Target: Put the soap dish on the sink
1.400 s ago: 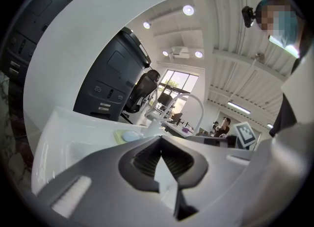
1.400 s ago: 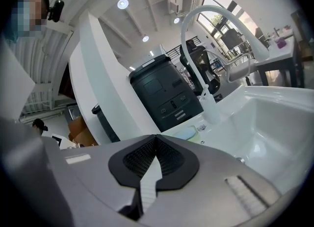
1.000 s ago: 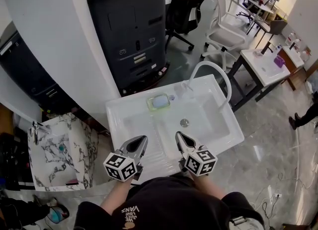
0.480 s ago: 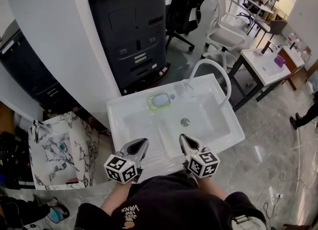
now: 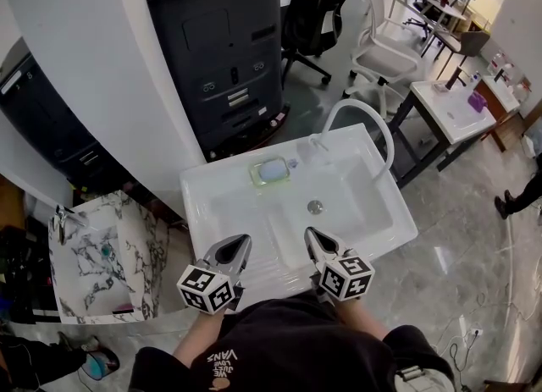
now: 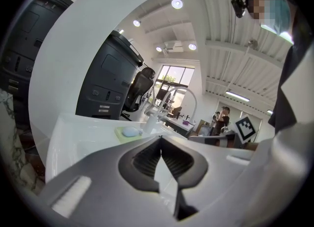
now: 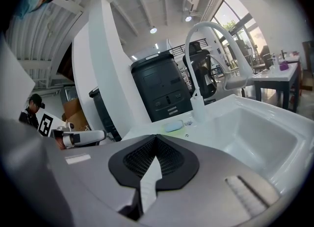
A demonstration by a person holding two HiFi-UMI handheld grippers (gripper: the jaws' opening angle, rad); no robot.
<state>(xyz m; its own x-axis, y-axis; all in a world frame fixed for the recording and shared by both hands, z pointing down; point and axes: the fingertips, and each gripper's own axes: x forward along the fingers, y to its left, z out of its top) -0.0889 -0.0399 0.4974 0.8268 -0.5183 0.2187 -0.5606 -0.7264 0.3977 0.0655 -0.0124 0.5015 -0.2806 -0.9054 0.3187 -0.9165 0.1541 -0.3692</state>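
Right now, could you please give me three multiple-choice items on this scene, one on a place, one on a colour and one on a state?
1. Where does the soap dish lie?
A in the basin
B on the back rim of the sink
C on the floor

2. What colour is the soap in it?
A light blue
B red
C black

3. How do the left gripper and right gripper stand?
A both shut, empty
B both wide open
C one shut on the dish

Answers:
1 B, the head view shows it on the far rim.
2 A, the bar looks pale blue on the green dish.
3 A, each gripper view shows the jaws together with nothing between them.
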